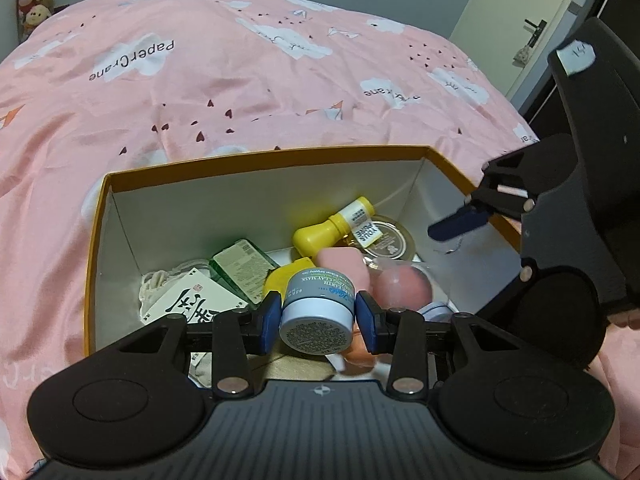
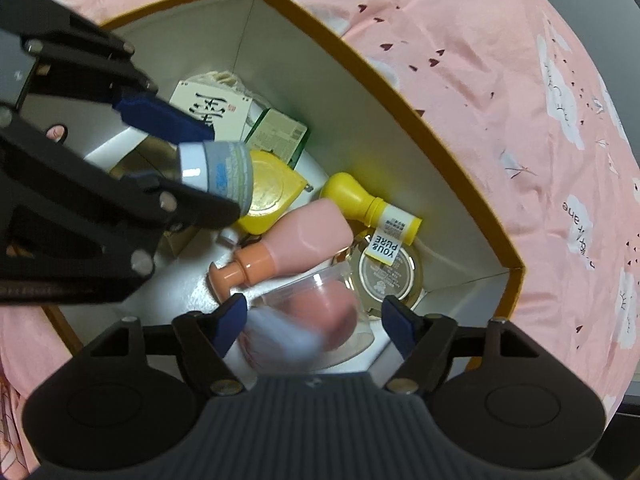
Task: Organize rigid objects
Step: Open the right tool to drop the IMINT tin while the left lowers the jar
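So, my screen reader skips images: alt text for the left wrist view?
The left tool grips a small grey jar over an open box of toiletries on a pink bedspread. The right tool hangs at the box's right edge.

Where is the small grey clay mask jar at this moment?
The grey clay mask jar is clamped between the left gripper's blue fingers, held above the open box, over the yellow heart-shaped case.

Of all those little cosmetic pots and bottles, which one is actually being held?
The small grey clay mask jar, pinched between the left gripper's jaws above the box. The yellow bottle and pink bottle lie loose inside.
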`<action>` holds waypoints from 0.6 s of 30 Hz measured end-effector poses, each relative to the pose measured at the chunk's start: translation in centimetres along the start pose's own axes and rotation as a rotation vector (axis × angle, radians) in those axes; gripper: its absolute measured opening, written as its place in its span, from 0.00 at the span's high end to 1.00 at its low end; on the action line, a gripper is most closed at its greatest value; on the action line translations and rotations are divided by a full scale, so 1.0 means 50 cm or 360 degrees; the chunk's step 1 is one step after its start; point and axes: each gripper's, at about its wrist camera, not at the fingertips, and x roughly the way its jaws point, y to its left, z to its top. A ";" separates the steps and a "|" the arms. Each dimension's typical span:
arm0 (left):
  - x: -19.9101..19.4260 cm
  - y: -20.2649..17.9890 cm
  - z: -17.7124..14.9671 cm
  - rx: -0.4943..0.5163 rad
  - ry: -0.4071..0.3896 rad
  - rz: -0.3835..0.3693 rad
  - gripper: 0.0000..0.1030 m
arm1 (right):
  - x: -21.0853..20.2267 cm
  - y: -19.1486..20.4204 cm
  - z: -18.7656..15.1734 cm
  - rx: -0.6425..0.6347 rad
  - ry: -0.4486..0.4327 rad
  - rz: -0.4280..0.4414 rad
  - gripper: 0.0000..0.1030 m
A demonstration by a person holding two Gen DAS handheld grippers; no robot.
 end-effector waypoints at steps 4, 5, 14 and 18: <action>-0.016 -0.003 -0.007 0.0011 0.0007 -0.0024 0.56 | -0.021 0.000 -0.005 0.0027 -0.0045 -0.0025 0.25; -0.019 -0.004 -0.009 0.0015 0.0018 -0.0032 0.56 | -0.027 0.000 -0.007 0.0038 -0.0055 -0.0033 0.25; -0.012 -0.003 -0.019 -0.0009 0.0153 -0.0133 0.55 | -0.061 -0.012 -0.036 0.0160 -0.0139 -0.0107 0.23; -0.017 -0.010 -0.018 0.0017 0.0176 -0.0122 0.56 | -0.072 -0.009 -0.042 0.0171 -0.0169 -0.0116 0.21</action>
